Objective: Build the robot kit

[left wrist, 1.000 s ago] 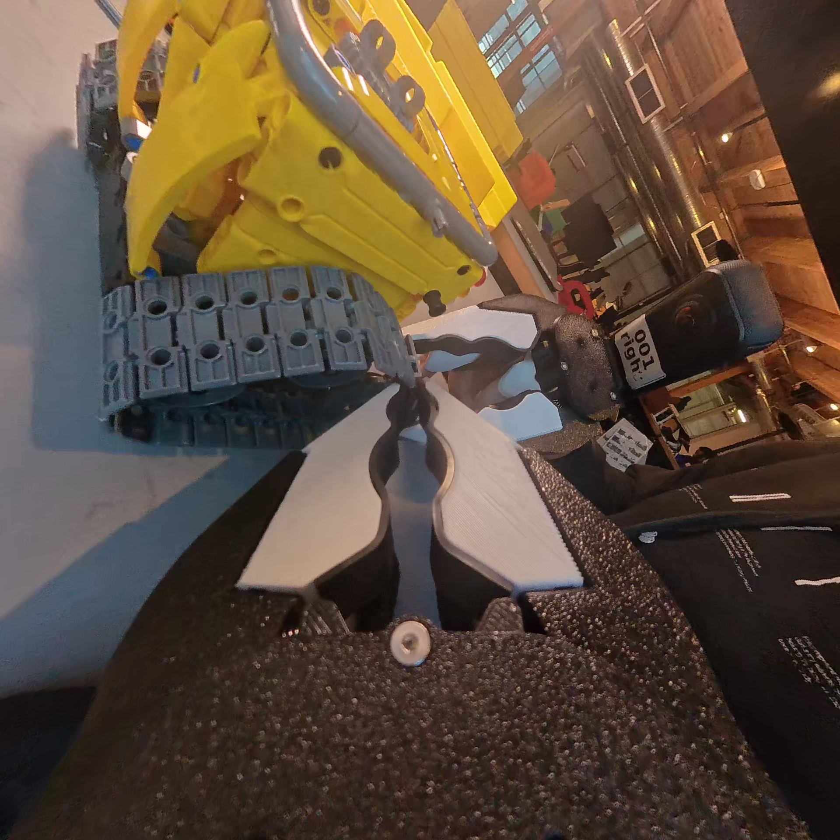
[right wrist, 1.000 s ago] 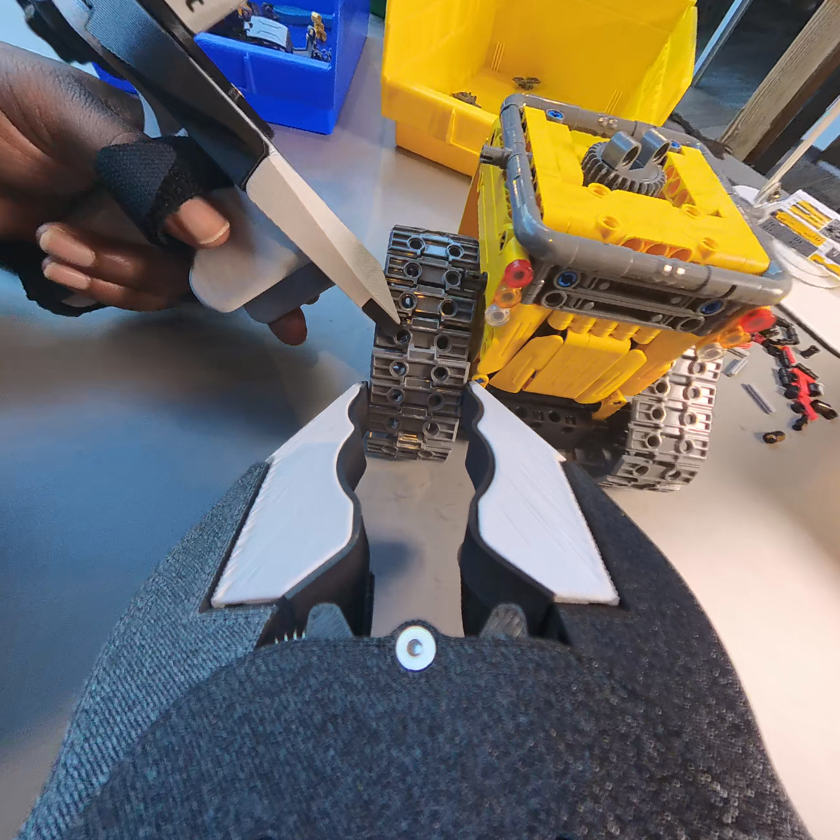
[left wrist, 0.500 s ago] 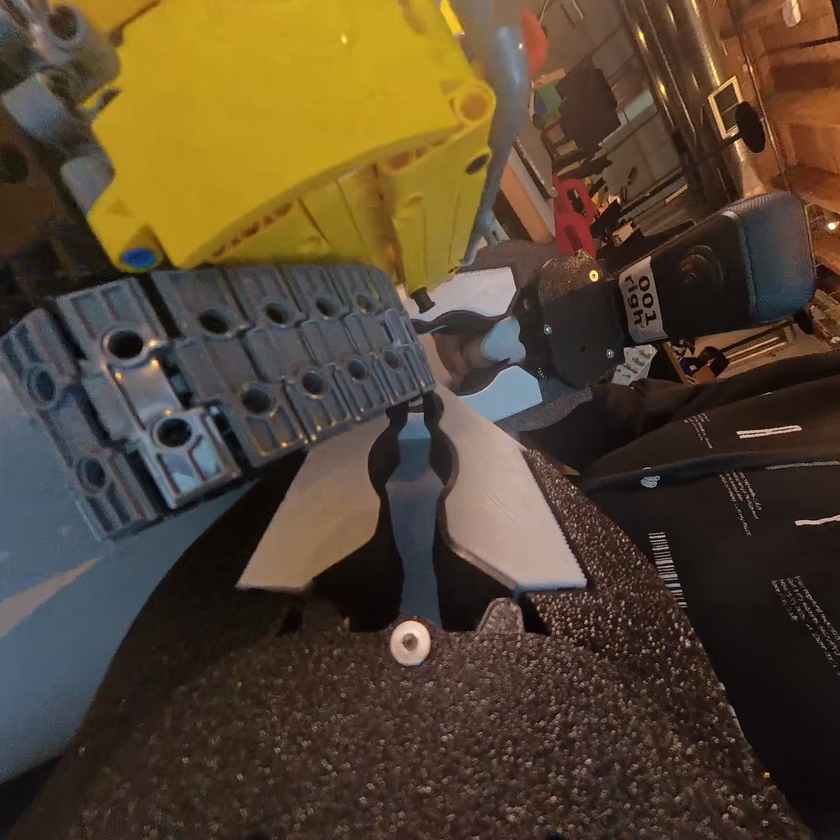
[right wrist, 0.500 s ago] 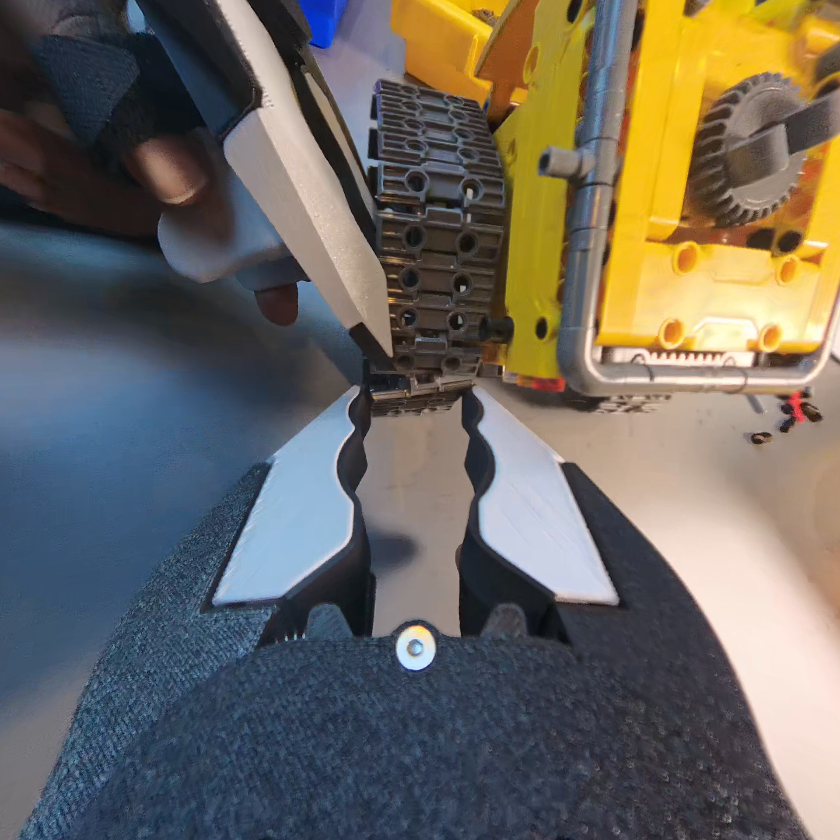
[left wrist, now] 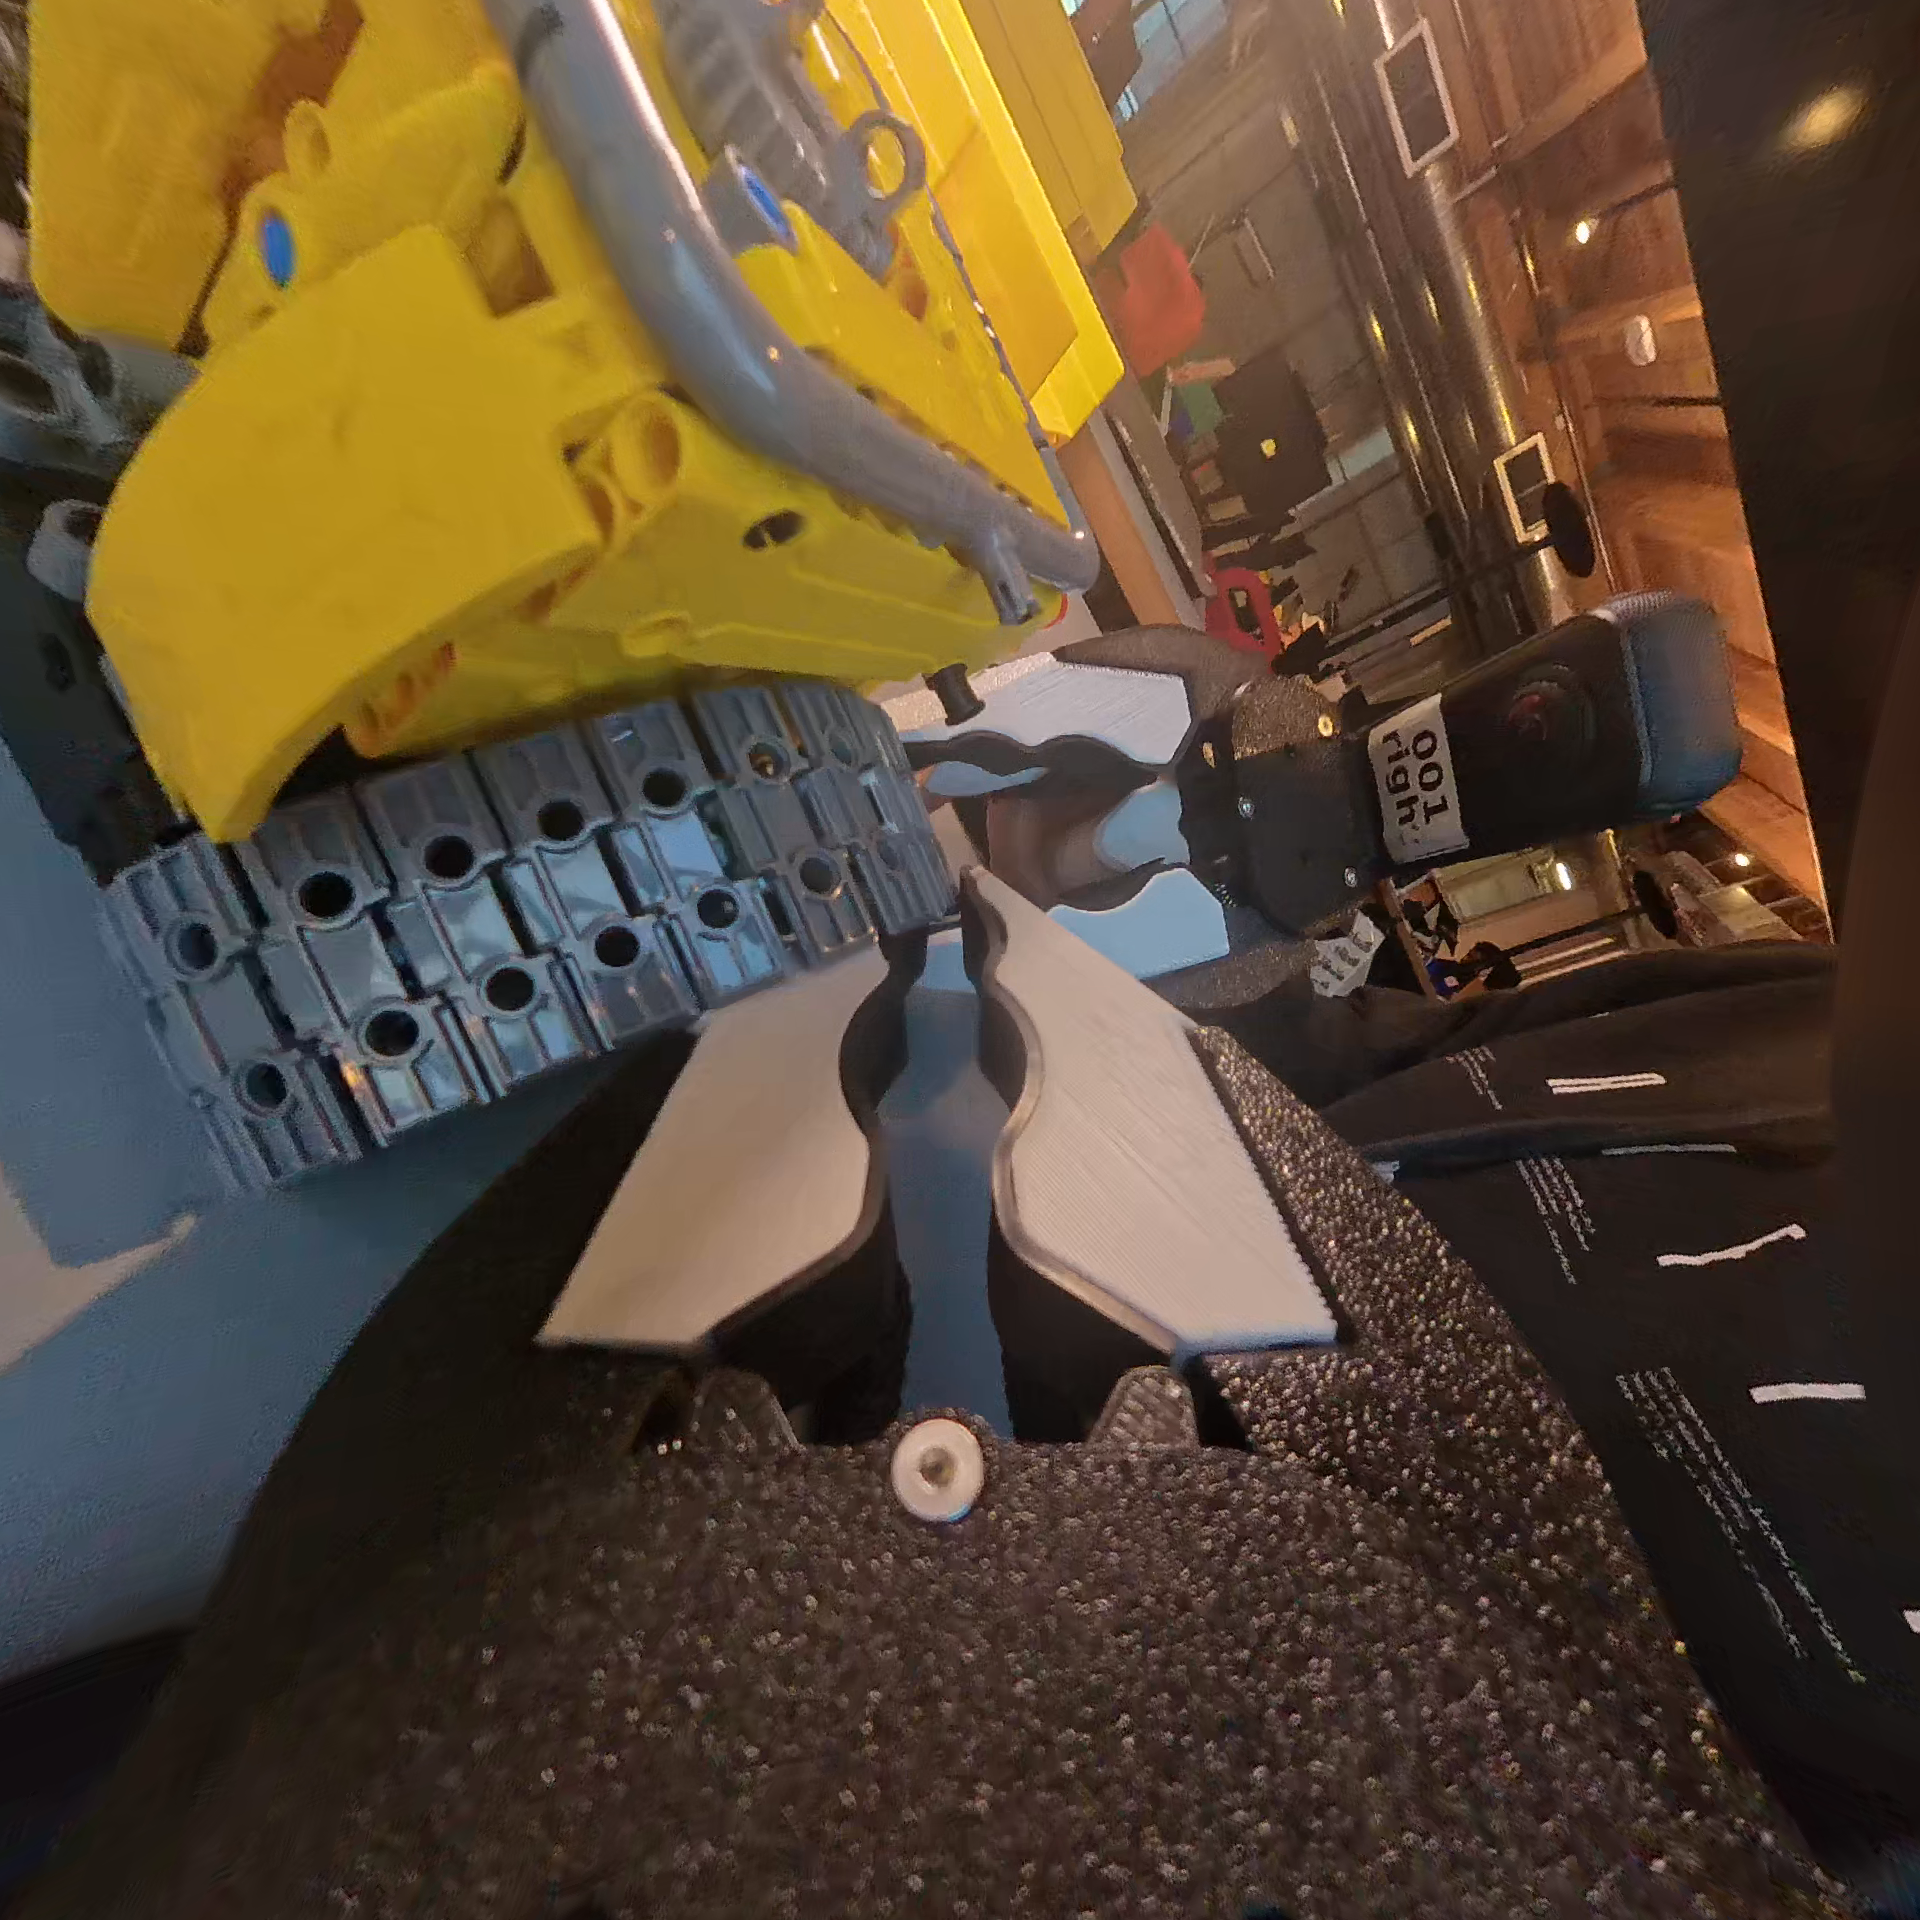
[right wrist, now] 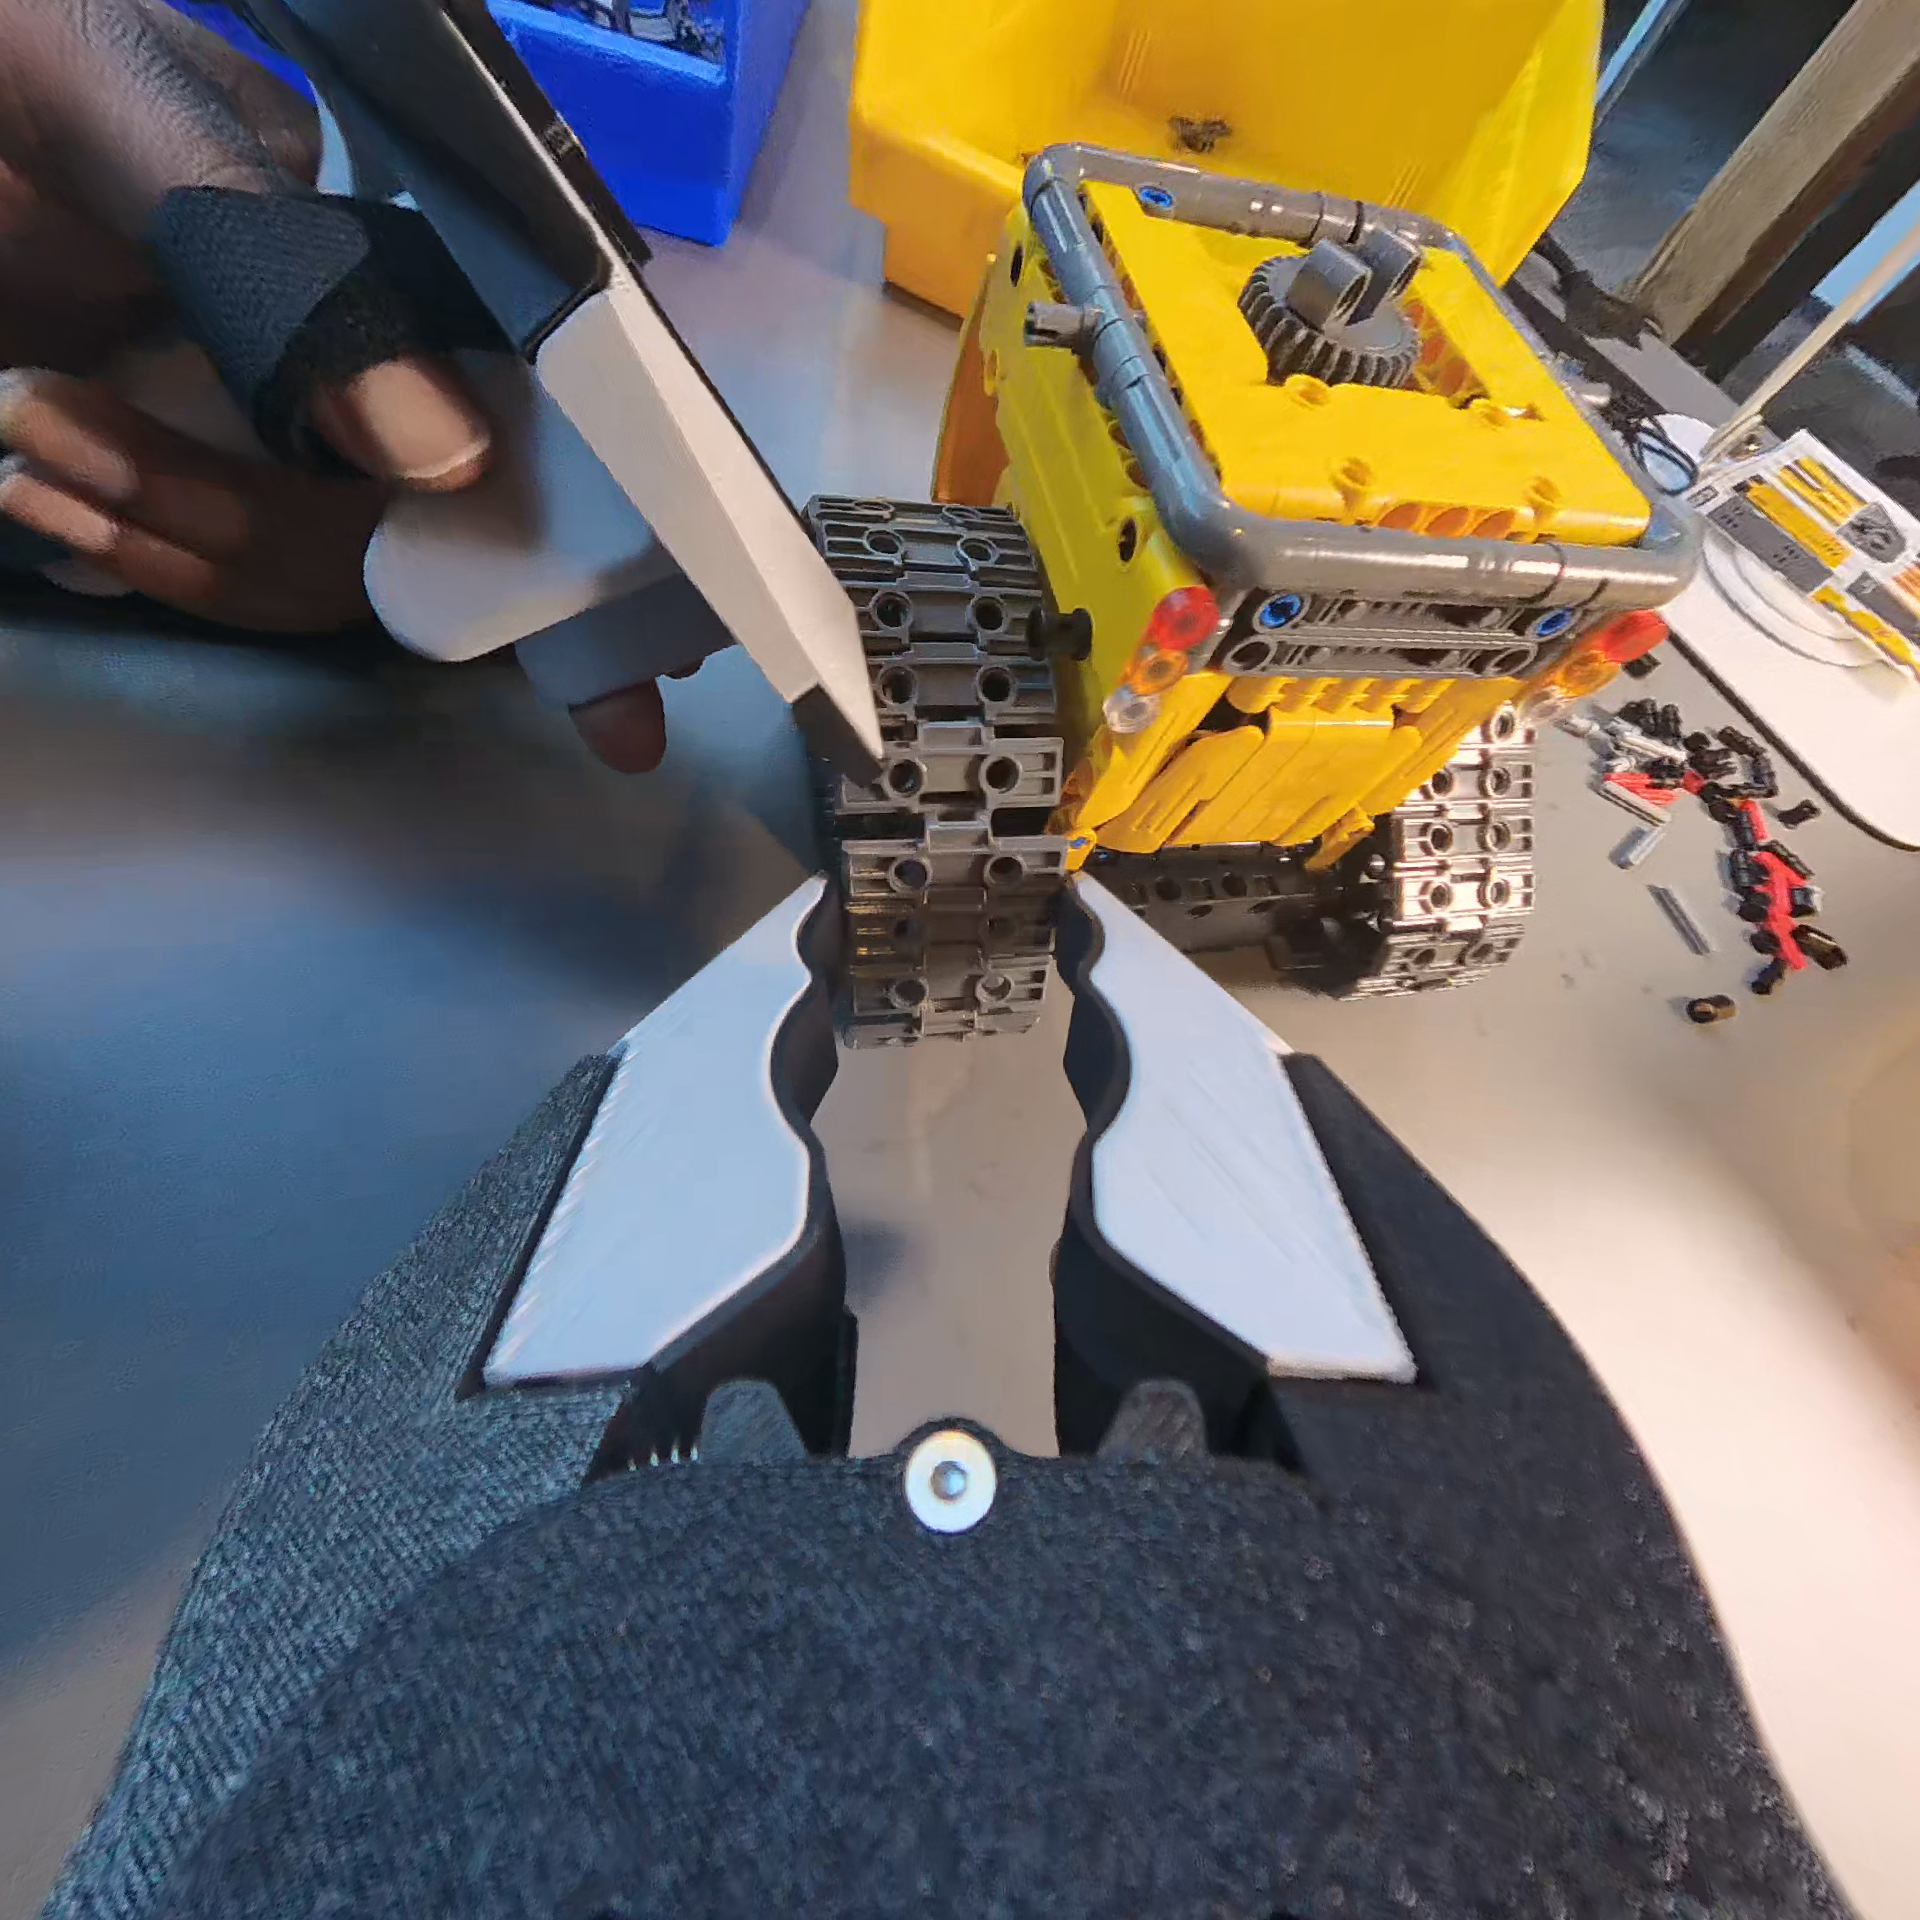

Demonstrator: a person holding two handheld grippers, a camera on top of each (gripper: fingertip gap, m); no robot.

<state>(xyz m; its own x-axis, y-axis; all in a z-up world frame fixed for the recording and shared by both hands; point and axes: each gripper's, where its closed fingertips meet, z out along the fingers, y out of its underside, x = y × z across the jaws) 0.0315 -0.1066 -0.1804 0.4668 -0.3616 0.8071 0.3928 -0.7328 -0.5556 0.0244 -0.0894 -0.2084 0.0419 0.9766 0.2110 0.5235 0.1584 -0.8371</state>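
Observation:
A yellow brick-built tracked vehicle (right wrist: 1351,447) stands on the grey table (right wrist: 1351,1195). It fills the top left of the left wrist view (left wrist: 416,468). My right gripper (right wrist: 951,899) has its two fingers on either side of the near end of the vehicle's grey left track (right wrist: 945,831) and is closed on it. My left gripper (left wrist: 935,920) is nearly closed and pinches the outer edge of the same track (left wrist: 520,914); one fingertip is hidden under the links. In the right wrist view a left-gripper finger (right wrist: 727,499) touches the track's side. The right gripper also shows in the left wrist view (left wrist: 1091,800).
A yellow bin (right wrist: 1226,104) and a blue bin (right wrist: 644,125) stand behind the vehicle. Small loose black and red parts (right wrist: 1745,831) and a printed sheet (right wrist: 1808,540) lie at the right. A person's hand (right wrist: 208,468) holds the left gripper at the left.
Half a second ago the vehicle was tipped over towards the right gripper's camera. It is now back upright on its tracks. Both grippers have stayed on the left track.

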